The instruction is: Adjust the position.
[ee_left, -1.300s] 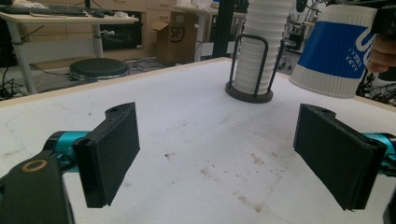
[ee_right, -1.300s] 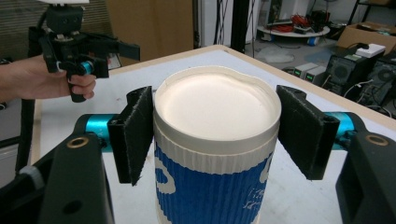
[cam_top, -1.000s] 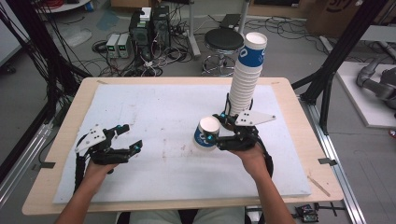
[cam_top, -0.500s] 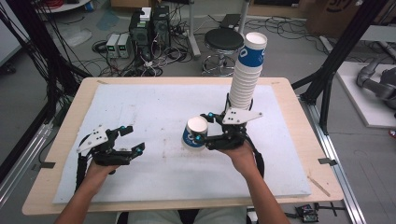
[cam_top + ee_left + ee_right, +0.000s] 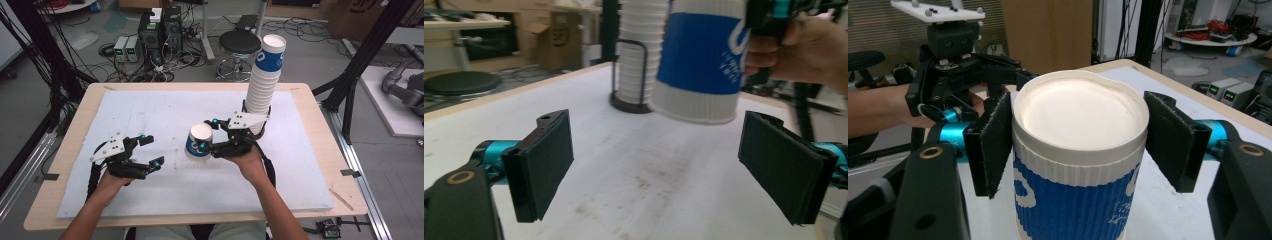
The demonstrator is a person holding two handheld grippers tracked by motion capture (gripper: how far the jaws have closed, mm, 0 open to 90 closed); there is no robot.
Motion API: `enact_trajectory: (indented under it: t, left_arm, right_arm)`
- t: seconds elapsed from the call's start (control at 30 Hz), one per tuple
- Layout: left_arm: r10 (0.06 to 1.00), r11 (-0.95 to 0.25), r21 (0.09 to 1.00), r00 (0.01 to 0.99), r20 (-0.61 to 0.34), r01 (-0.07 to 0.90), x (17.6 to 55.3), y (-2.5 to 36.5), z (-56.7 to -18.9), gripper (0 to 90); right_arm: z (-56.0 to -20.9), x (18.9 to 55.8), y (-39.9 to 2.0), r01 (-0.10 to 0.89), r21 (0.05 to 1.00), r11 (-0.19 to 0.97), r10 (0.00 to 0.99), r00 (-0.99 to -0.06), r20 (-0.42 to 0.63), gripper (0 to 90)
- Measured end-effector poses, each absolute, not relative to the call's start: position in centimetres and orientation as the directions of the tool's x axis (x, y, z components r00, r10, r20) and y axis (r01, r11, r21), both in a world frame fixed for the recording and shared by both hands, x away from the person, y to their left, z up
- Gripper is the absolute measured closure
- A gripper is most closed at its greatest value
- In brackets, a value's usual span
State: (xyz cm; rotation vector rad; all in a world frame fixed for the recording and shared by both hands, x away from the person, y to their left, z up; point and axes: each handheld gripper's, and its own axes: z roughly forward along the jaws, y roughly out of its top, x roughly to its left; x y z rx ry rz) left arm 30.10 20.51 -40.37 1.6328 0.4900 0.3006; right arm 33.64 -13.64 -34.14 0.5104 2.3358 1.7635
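A blue-and-white paper cup [image 5: 199, 142] hangs tilted over the middle of the white mat, with my right gripper [image 5: 208, 134] shut on it. In the right gripper view both pads press the cup [image 5: 1078, 165] just under its rim, and my left gripper [image 5: 963, 65] faces it from farther off. My left gripper [image 5: 151, 149] stands open at the left, with nothing between its pads. In the left gripper view the held cup [image 5: 699, 60] hovers ahead of and above the open jaws. A tall stack of the same cups [image 5: 265, 85] stands in a black wire holder behind my right hand.
The white mat [image 5: 150, 110] covers most of the wooden table [image 5: 320, 125]. The wire holder [image 5: 629, 100] with its stack stands at the back right. Beyond the table are a stool [image 5: 240, 42], electronics boxes and cables on the floor.
My right gripper has carried the cup to the left, away from the stack and toward the left gripper. My left gripper has shifted slightly right and forward, still open.
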Motion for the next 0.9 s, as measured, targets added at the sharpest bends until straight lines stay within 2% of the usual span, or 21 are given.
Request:
enact_trajectory:
  t: [0.33,0.6,0.9]
  left_arm:
    - [0.413,-0.132,0.983,0.909,-0.058,0.123,31.4,17.4,-39.9,14.4]
    - [0.386,-0.117,0.987,0.92,-0.058,0.112,31.8,15.9,-39.9,14.2]
    - [0.373,-0.119,0.985,0.925,-0.072,0.124,31.9,14.9,-40.3,14.1]
  right_arm:
    - [-34.0,33.8,-12.8,0.165,0.953,0.254,0.34,-0.938,0.072,31.8]
    - [-33.8,33.8,-11.8,0.156,0.953,0.26,0.317,-0.946,0.068,31.9]
    - [-33.9,33.9,-11.6,0.18,0.958,0.225,0.291,-0.95,0.11,31.9]
